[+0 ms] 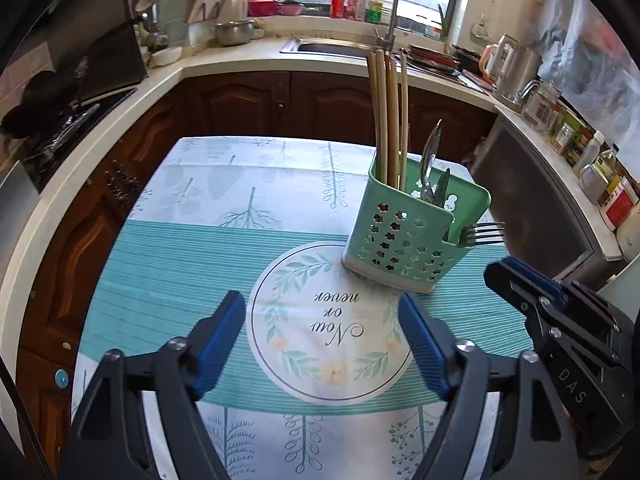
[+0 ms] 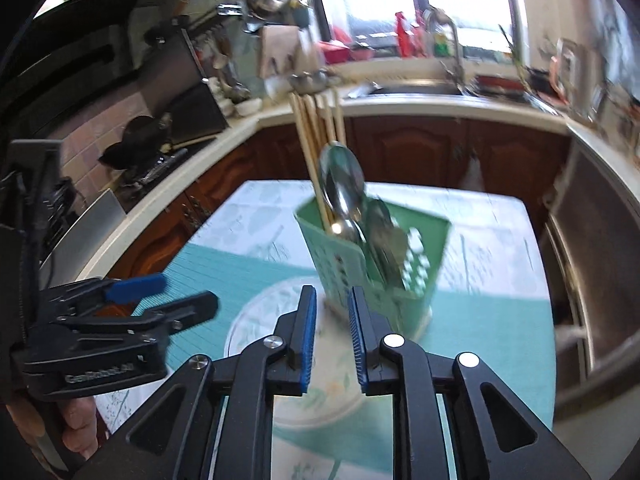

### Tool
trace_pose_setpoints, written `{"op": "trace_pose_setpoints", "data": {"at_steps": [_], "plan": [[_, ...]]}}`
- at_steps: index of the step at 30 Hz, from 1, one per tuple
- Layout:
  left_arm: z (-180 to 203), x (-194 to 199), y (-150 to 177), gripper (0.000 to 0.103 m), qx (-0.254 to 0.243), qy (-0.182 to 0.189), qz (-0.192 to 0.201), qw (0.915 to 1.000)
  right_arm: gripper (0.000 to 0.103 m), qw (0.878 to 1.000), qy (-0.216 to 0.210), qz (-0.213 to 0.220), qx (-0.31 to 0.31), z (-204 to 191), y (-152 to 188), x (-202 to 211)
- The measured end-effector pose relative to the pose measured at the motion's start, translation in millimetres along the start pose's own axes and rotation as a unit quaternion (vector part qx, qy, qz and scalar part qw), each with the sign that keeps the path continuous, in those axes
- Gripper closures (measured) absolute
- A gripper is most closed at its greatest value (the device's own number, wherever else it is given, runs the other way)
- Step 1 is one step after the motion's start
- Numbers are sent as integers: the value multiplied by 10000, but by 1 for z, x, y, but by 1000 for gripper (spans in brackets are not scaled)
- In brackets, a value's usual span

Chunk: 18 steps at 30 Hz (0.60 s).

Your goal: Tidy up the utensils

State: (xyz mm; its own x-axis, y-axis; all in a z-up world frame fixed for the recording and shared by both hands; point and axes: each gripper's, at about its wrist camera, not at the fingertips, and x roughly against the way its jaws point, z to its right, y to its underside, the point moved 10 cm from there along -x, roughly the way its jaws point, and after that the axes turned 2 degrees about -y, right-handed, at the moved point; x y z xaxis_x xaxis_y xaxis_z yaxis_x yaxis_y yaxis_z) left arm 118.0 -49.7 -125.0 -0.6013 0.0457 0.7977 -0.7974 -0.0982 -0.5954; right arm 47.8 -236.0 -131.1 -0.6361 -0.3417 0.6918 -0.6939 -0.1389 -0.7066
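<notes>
Landmark: green caddy [image 1: 404,236], upright on the tablecloth-covered surface [image 1: 208,208], right of centre. Left of & nearer than caddy: left gripper [image 1: 322,340], jaws wide apart, nothing btwn them. In caddy, L to R: chopsticks [image 1: 386,120], spoons [image 1: 432,160], fork [image 1: 482,233] w/ tines poking out its right side. Right of caddy: right gripper [image 2: 332,340], jaws slightly apart, empty

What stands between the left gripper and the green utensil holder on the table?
Nothing visible. Only bare tablecloth lies between the open, empty left gripper and the green utensil holder. The right gripper is off to the side, not in the path.
</notes>
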Motion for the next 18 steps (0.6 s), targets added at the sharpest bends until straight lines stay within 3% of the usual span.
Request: {"op": "trace_pose_setpoints", "data": {"at_steps": [4, 7, 11, 18], "plan": [[-2, 19, 7, 8, 70, -159, 83, 9998, 77, 9996, 200, -147, -136, 0, 26, 24], [-2, 34, 8, 2, 153, -251, 98, 9995, 59, 9991, 342, -106, -239, -4, 30, 49], [-5, 58, 4, 1, 332, -325, 185, 9988, 54, 9983, 465, -57, -342, -11, 15, 83], [-7, 97, -8, 1, 285, -621, 416, 9968, 32, 9966, 730, 3, -389, -15, -17, 128]]}}
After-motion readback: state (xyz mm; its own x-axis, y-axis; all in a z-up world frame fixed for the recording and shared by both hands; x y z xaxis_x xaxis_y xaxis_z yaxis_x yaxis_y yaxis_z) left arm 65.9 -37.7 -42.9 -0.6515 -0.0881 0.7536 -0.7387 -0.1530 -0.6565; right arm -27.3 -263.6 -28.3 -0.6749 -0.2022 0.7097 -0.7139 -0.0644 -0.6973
